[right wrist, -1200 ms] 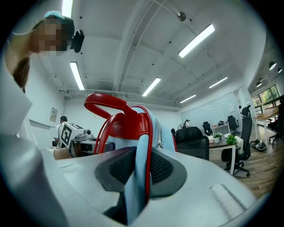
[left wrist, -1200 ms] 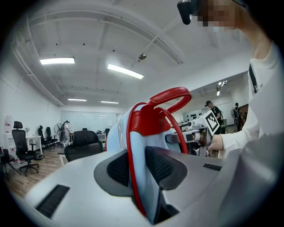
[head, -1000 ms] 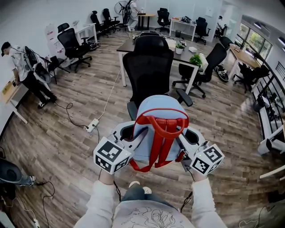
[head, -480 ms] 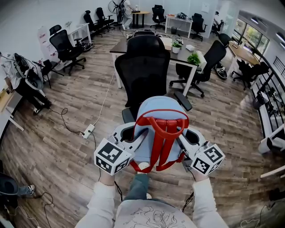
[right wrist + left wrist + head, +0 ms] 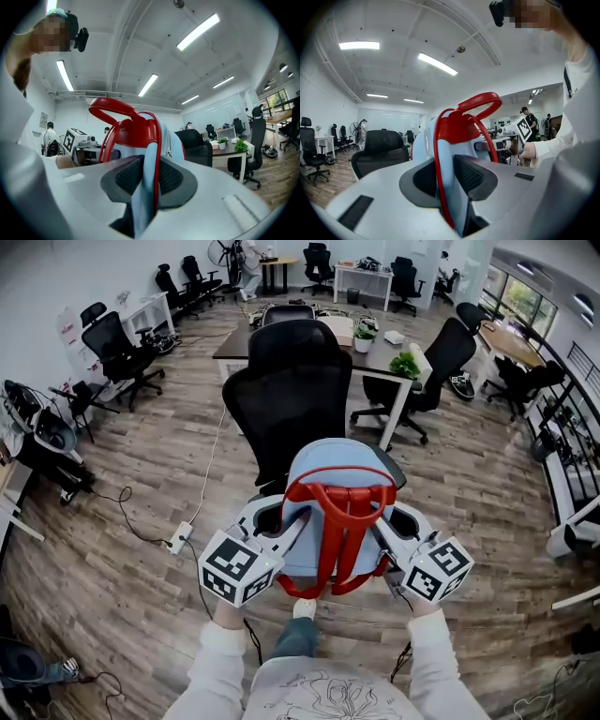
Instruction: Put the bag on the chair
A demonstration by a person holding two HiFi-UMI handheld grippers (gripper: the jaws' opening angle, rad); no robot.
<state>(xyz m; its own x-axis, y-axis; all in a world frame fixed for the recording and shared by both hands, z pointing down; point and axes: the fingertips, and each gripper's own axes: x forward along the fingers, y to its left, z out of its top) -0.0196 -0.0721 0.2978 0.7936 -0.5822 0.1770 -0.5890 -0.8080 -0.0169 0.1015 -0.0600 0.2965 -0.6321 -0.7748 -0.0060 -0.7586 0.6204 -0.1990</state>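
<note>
While the bag hangs in the air just short of the black chair, not yet set down, we hold it upright by both sides. The left tongs are clamped on its blue edge and a red strap, and the right tongs are clamped on the opposite blue edge beside its red trim.

The bag hides most of the seat from us. To do this step well, we judge it best to keep both pairs of tongs level and lift the base over the seat's front edge. We would then lower the bag until the seat takes its weight, with its back resting against the chair's back. Only then should both grips let go together. An office chair like this may roll if bumped, so the approach should be gentle.

The bag is a pale blue backpack with a rounded top and red shoulder straps. It has a red loop handle and a zip down its side, and it looks soft.

Behind the chair stands a dark worktop with green plants. A power strip lies on the wooden floor to the left.
</note>
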